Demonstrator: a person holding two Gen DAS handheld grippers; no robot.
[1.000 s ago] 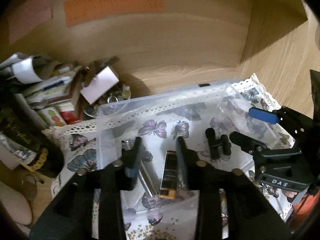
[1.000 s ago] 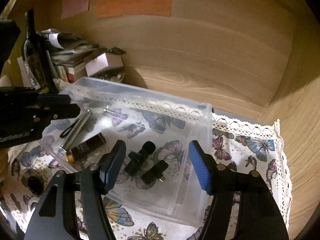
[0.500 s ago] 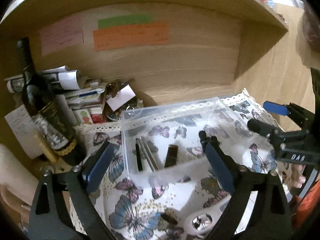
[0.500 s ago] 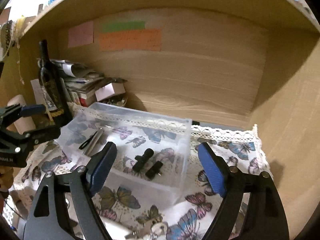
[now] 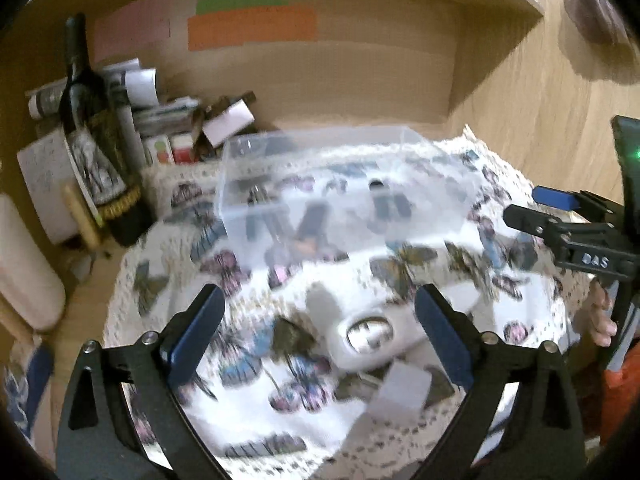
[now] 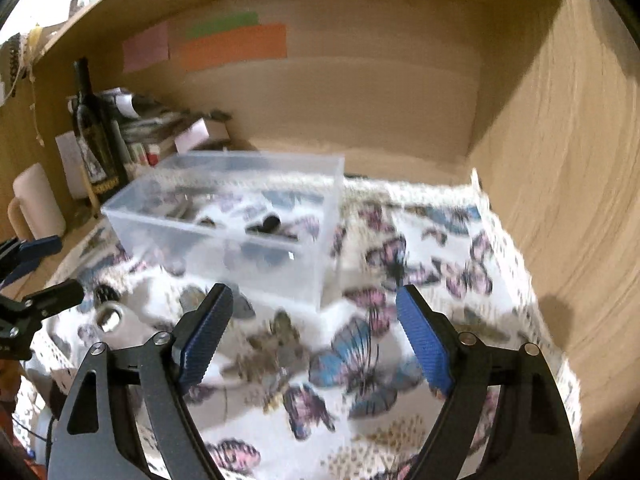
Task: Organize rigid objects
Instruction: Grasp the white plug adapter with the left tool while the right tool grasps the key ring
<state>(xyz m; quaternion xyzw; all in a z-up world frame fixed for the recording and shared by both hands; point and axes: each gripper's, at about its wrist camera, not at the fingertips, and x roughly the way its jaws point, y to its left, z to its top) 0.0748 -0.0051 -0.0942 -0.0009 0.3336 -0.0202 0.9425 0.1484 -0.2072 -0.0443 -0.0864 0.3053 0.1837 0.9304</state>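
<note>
From my left wrist camera I have the left gripper (image 5: 318, 334) with its jaws spread wide and nothing between them, held above the butterfly cloth (image 5: 256, 364). The clear plastic box (image 5: 340, 184) sits on that cloth at about twelve o'clock from the fingers, well apart from them, and the picture is blurred, so I can only make out several dark small objects (image 5: 384, 204) lying inside it, not what each one is. Just ahead of the fingers, near one o'clock, a white oblong item with a shiny oval face (image 5: 370, 334) lies on the cloth, and a small white block (image 5: 400, 394) rests close to the right finger at about four o'clock. The right gripper (image 5: 560, 216) shows at three o'clock in this view. On the right wrist camera its jaws (image 6: 316, 344) are likewise spread and empty, over the cloth (image 6: 420, 264); the box (image 6: 240, 220) is at eleven o'clock from them, with a dark rounded piece (image 6: 269, 223) visible inside. A dark bottle (image 6: 94, 128) stands at ten o'clock beside stacked papers (image 6: 148, 124), against the wooden back panel (image 6: 360, 100) with coloured notes (image 6: 236, 44).
</note>
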